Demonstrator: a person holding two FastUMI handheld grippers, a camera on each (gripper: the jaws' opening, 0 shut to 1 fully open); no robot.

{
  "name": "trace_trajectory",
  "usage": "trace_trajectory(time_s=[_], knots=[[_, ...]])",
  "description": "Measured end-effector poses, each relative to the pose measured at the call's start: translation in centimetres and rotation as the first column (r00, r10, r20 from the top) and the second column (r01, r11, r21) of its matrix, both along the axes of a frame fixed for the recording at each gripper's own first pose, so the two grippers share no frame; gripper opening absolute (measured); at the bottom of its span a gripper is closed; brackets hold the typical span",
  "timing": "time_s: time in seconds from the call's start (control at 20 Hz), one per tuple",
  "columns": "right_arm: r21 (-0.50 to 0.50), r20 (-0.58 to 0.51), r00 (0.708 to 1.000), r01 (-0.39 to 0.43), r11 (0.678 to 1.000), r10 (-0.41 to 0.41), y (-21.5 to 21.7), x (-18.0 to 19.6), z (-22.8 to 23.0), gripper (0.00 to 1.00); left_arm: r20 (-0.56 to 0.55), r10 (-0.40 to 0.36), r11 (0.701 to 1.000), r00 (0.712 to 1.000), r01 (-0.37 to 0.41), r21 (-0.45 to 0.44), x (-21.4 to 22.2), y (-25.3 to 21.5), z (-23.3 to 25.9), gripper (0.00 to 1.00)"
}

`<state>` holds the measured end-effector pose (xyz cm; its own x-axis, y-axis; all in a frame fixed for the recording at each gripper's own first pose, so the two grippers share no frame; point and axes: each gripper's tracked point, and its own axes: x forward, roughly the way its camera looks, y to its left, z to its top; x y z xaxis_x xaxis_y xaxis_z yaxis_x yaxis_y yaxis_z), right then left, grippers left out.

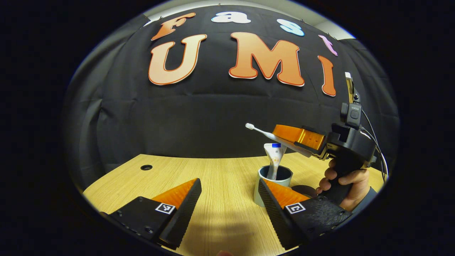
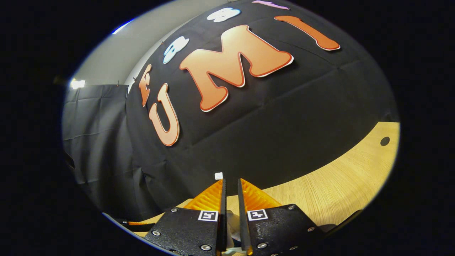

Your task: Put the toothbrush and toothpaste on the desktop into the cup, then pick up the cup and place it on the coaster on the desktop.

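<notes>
A pale grey-green cup (image 1: 267,192) stands on the wooden desktop (image 1: 220,170), with a white toothpaste tube (image 1: 274,156) upright inside it, blue cap on top. My left gripper (image 1: 229,182) is open low over the desk, its right finger just in front of the cup. A hand (image 1: 350,183) holds my right gripper (image 1: 280,133) above the cup, shut on a white toothbrush (image 1: 261,131) that lies nearly level with its bristles pointing left. In the right gripper view the right gripper (image 2: 231,181) pinches the toothbrush handle (image 2: 233,224), and the brush head (image 2: 219,175) pokes out past the tips.
A dark round coaster (image 1: 305,190) lies on the desk just right of the cup, partly hidden by my left gripper's finger. A cable hole (image 1: 146,167) sits at the desk's far left, also seen as a cable hole (image 2: 384,141) from the right gripper.
</notes>
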<state>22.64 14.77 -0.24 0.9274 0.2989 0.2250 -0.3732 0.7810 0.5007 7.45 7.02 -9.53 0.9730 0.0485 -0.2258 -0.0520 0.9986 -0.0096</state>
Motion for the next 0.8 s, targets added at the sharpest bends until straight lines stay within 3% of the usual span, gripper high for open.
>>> trace_trajectory(time_s=[0.6,0.8], knots=[[-0.040,-0.006,1.000,-0.009,0.999,0.009,-0.8,-2.3,-0.2,0.16,-0.029,-0.024,0.999,0.999,0.022,-0.042,0.4,-0.7,-1.4,0.96],[-0.125,0.019,1.000,0.003,0.992,0.000,-1.8,-4.6,1.3,0.16,-0.036,0.014,0.999,0.999,-0.015,-0.047,0.3,1.5,-1.1,0.96]])
